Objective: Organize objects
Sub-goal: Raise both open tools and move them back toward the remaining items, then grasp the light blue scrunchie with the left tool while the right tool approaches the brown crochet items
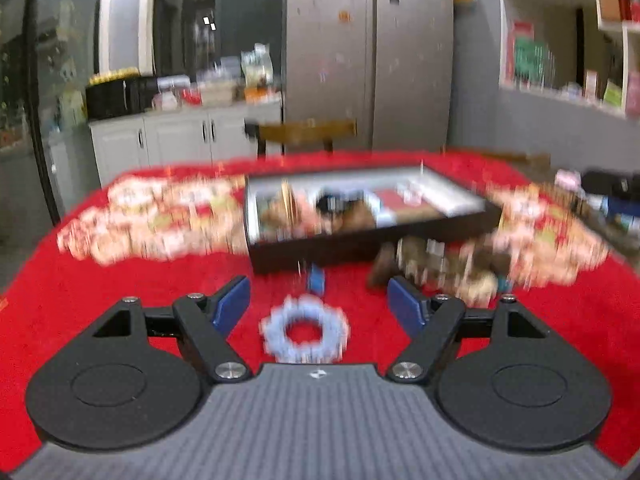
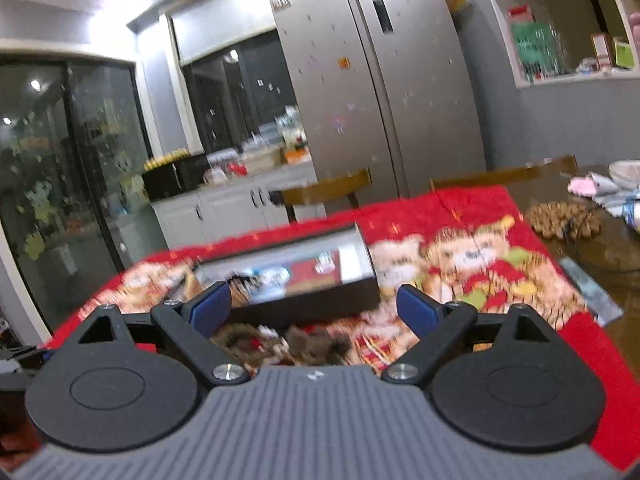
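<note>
A table under a red cartoon-print cloth (image 1: 100, 280) carries everything. Between the left claw's (image 1: 319, 300) open fingers lies a pale blue scrunchie (image 1: 305, 330); just beyond it, a black tray (image 1: 360, 240). Brown furry items (image 2: 288, 344) lie between the right claw's (image 2: 314, 308) fingers.

Bright red tablecloth (image 1: 100, 280) printed with cartoon children in pink, yellow and green, black-walled tray with pale grey inside (image 1: 360, 240), pale blue frilly scrunchie ring (image 1: 305, 330), brown fuzzy scrunchies (image 2: 280, 344), dark blue pads on black jaws, silver fridge (image 2: 380, 100)
</note>
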